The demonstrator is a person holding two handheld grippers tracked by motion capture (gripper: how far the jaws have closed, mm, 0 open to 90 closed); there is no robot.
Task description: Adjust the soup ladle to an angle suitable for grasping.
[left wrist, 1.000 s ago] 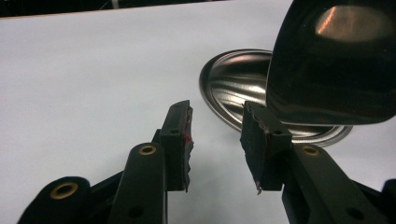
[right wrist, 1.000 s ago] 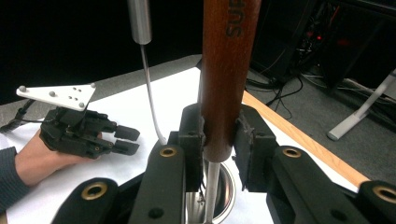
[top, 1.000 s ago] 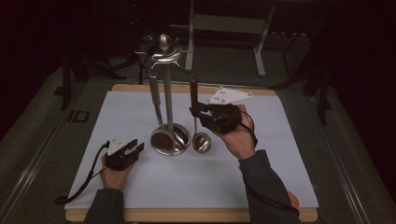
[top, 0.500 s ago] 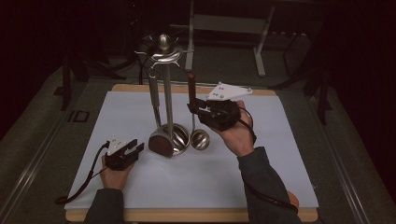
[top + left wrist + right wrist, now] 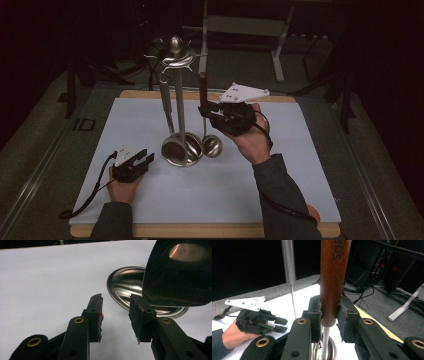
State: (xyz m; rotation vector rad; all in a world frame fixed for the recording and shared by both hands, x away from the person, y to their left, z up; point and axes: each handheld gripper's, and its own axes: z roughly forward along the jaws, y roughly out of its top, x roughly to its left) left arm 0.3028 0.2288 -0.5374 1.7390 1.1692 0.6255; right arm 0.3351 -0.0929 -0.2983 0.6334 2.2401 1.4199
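Note:
A metal utensil stand (image 5: 176, 54) rises from the white mat, its round base (image 5: 123, 287) resting flat. A large steel ladle (image 5: 173, 151) hangs from it, the bowl (image 5: 176, 272) just above the base. My right gripper (image 5: 205, 108) is shut on the brown wooden handle (image 5: 334, 277) of a small ladle, held upright with its steel bowl (image 5: 212, 145) low beside the stand's base. My left gripper (image 5: 145, 156) rests on the mat left of the base, open, with nothing between its jaws (image 5: 116, 307). The left gripper (image 5: 259, 320) also appears in the right gripper view.
The white mat (image 5: 280, 165) covers a wooden board (image 5: 200, 231) on a dark table. The stand's thin pole (image 5: 288, 262) stands close to the held handle. Metal frame legs (image 5: 277, 50) and cables lie beyond the far edge.
The right gripper has risen a little with the small ladle, so its bowl hangs slightly higher. The left gripper has stayed in place.

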